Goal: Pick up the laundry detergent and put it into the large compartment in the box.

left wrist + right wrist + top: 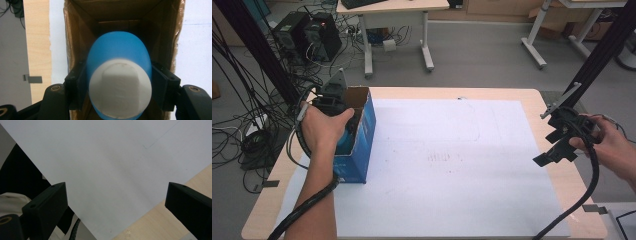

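Note:
A blue cardboard box (362, 145) with a brown inside stands open-topped at the table's left edge. My left gripper (332, 102) hangs over its mouth, shut on a blue cup (119, 72) whose white bottom faces the camera. In the left gripper view the cup sits between both jaws, inside the box (77, 37) opening. My right gripper (557, 145) hovers over the table's right edge, open, with nothing between its jaws. In the right gripper view my right gripper (117, 205) looks down on white paper (112, 165) and the wooden edge.
A large white sheet (447, 160) covers the wooden table (552, 100). Beyond the table stand a desk (394, 15) and computer towers (307, 32) with many cables. A black frame post (597, 55) rises at the right. Tape marks (271, 183) sit on the table's side edges.

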A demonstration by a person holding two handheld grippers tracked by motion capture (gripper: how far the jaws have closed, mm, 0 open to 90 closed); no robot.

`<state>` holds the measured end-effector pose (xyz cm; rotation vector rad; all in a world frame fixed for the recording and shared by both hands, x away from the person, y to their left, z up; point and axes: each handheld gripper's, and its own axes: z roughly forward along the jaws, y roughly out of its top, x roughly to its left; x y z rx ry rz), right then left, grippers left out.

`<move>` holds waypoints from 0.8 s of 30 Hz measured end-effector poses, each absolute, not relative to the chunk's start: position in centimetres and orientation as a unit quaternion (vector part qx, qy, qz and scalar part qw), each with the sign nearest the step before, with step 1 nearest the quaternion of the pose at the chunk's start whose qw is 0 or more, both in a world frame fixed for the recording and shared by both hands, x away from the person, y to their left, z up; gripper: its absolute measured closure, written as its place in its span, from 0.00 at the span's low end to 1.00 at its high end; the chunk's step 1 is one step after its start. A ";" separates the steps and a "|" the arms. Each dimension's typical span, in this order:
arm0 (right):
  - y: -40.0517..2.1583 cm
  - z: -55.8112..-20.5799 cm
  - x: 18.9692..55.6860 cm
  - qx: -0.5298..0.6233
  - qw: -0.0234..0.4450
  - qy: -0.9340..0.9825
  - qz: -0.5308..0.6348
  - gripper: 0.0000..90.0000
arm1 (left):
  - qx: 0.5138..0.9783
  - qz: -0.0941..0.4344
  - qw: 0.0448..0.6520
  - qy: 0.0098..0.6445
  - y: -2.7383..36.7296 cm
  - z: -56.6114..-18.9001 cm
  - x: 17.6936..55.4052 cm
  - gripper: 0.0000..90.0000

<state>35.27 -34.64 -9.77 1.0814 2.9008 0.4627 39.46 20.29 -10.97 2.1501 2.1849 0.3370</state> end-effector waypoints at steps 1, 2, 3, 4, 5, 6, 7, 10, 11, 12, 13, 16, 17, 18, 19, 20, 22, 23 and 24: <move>-34.6 -9.8 35.3 0.346 0.005 0.927 0.147 0.04 | 0.697 0.109 0.029 0.709 20.3 -11.0 39.5 0.42; -34.6 -9.8 35.3 0.345 0.005 0.927 0.147 0.04 | 0.697 0.109 0.028 0.708 20.3 -11.1 39.5 0.42; -34.6 -9.8 35.3 0.345 0.005 0.927 0.147 0.04 | 0.697 0.108 0.028 0.708 20.4 -11.2 39.5 0.43; -34.6 -9.8 35.3 0.346 0.004 0.927 0.147 0.04 | 0.697 0.107 0.028 0.709 20.4 -11.2 39.5 0.42; -34.6 -9.8 35.4 0.346 0.004 0.927 0.148 0.04 | 0.696 0.107 0.028 0.709 20.5 -11.3 39.5 0.42; -34.6 -9.8 35.4 0.347 0.003 0.926 0.148 0.04 | 0.696 0.106 0.028 0.710 20.5 -11.4 39.5 0.42; -34.6 -9.8 35.4 0.347 0.002 0.926 0.148 0.04 | 0.696 0.106 0.027 0.709 20.5 -11.4 39.6 0.42; -34.6 -9.9 35.5 0.348 -0.001 0.926 0.148 0.04 | 0.696 0.105 0.025 0.709 20.6 -11.7 39.6 0.42; -34.6 -9.9 35.5 0.348 -0.001 0.926 0.148 0.04 | 0.697 0.105 0.025 0.709 20.6 -11.8 39.7 0.42; -34.6 -9.9 35.6 0.349 -0.001 0.926 0.147 0.04 | 0.696 0.106 0.025 0.709 20.6 -11.9 39.6 0.43; -34.6 -9.9 35.6 0.349 -0.001 0.926 0.147 0.04 | 0.696 0.105 0.025 0.710 20.6 -12.0 39.7 0.42; -34.6 -9.9 35.5 0.348 -0.001 0.926 0.148 0.04 | 0.698 0.104 0.025 0.709 20.7 -12.2 39.8 0.42; -34.7 -9.9 35.6 0.349 -0.001 0.925 0.149 0.04 | 0.698 0.105 0.025 0.708 20.7 -12.2 39.7 0.42; -34.7 -10.0 35.6 0.350 -0.003 0.925 0.149 0.04 | 0.698 0.105 0.026 0.708 20.7 -12.3 39.8 0.42; -34.8 -10.0 35.7 0.350 -0.004 0.925 0.148 0.04 | 0.698 0.104 0.025 0.708 20.7 -12.2 39.9 0.42; -34.8 -10.0 35.7 0.349 -0.004 0.925 0.148 0.04 | 0.699 0.105 0.025 0.707 20.7 -12.2 39.9 0.42; -34.7 -10.0 35.6 0.350 -0.004 0.925 0.147 0.04 | 0.699 0.103 0.023 0.708 20.7 -12.3 40.0 0.42; -34.7 -10.0 35.6 0.349 -0.002 0.926 0.146 0.04 | 0.699 0.103 0.023 0.708 20.7 -12.3 40.0 0.42; -34.6 -10.1 35.5 0.349 0.000 0.926 0.144 0.04 | 0.698 0.103 0.024 0.708 20.7 -12.3 40.0 0.42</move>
